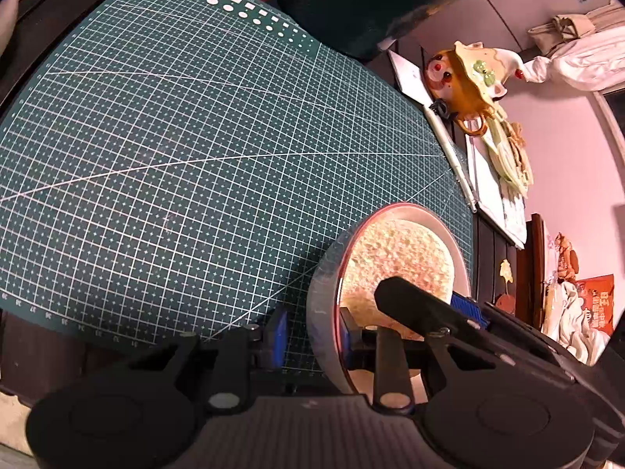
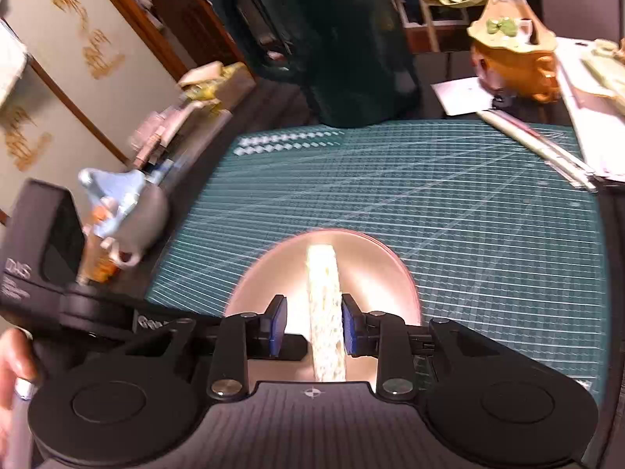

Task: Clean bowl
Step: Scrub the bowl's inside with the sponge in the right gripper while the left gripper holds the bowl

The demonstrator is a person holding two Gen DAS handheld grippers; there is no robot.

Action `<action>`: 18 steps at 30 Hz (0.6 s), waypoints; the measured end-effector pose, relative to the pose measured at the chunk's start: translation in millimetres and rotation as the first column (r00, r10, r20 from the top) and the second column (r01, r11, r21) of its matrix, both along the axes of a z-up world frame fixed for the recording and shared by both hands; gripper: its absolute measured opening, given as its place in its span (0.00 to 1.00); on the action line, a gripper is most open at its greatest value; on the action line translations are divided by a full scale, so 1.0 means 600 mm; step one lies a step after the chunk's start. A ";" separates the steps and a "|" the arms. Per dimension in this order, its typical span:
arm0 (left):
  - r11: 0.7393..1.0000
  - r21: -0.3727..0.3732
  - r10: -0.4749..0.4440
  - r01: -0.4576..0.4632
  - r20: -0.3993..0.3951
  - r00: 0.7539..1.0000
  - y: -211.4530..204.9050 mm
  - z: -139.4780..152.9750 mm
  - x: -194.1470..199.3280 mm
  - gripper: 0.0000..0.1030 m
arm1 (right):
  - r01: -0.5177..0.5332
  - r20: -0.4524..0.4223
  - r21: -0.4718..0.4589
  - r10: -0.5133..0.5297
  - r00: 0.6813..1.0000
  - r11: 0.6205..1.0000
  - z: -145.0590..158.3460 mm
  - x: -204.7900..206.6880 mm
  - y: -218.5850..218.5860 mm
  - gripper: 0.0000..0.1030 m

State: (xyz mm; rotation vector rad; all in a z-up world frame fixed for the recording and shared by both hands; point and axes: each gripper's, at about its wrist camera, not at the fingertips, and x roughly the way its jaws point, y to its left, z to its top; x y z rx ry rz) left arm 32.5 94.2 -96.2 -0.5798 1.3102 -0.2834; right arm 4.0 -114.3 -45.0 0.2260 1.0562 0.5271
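A pale metal bowl with a reddish rim stands on the green cutting mat. My left gripper is shut on its near wall, with one blue pad outside and one inside. A round yellow sponge stands on edge inside the bowl. In the right wrist view the sponge sits between the pads of my right gripper. The right-hand pad touches it and a gap shows beside the left-hand pad. The right gripper's black finger covers part of the sponge in the left wrist view.
A dark green bag stands at the mat's far edge. An orange ceramic jar and papers with a pen lie to the right. A grey teapot sits off the mat's left edge, near a hand.
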 end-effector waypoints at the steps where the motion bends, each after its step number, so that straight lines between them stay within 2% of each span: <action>1: 1.000 -0.003 -0.009 0.009 0.010 1.000 0.001 0.000 -0.001 0.26 | -0.004 -0.007 0.008 0.004 1.000 1.000 -0.001 0.001 0.000 0.28; 4: 1.000 -0.020 -0.013 0.013 0.014 1.000 0.007 -0.001 -0.003 0.27 | -0.003 -0.010 0.017 0.003 1.000 1.000 -0.002 0.000 0.001 0.28; 6: 0.999 -0.031 -0.007 0.007 0.002 1.000 0.011 -0.003 -0.002 0.27 | 0.002 0.003 -0.019 -0.002 1.000 1.000 -0.003 -0.003 0.007 0.15; 7: 0.999 -0.032 -0.006 0.006 -0.004 1.000 0.012 -0.002 -0.001 0.27 | 0.011 0.006 -0.032 -0.011 1.000 0.999 -0.003 -0.003 0.007 0.14; 11: 1.000 -0.017 0.003 -0.003 -0.004 1.000 0.012 0.000 -0.002 0.27 | 0.061 -0.014 -0.028 -0.061 0.998 0.998 -0.004 0.000 -0.002 0.12; 15: 0.996 0.057 -0.067 0.065 0.041 0.997 -0.027 0.007 0.007 0.27 | 0.094 0.008 -0.028 -0.094 0.996 0.995 0.016 -0.002 -0.011 0.12; 18: 0.992 0.091 -0.090 0.086 0.051 0.995 -0.045 0.008 0.011 0.26 | 0.099 0.084 -0.049 -0.094 0.992 0.994 0.042 -0.010 -0.011 0.12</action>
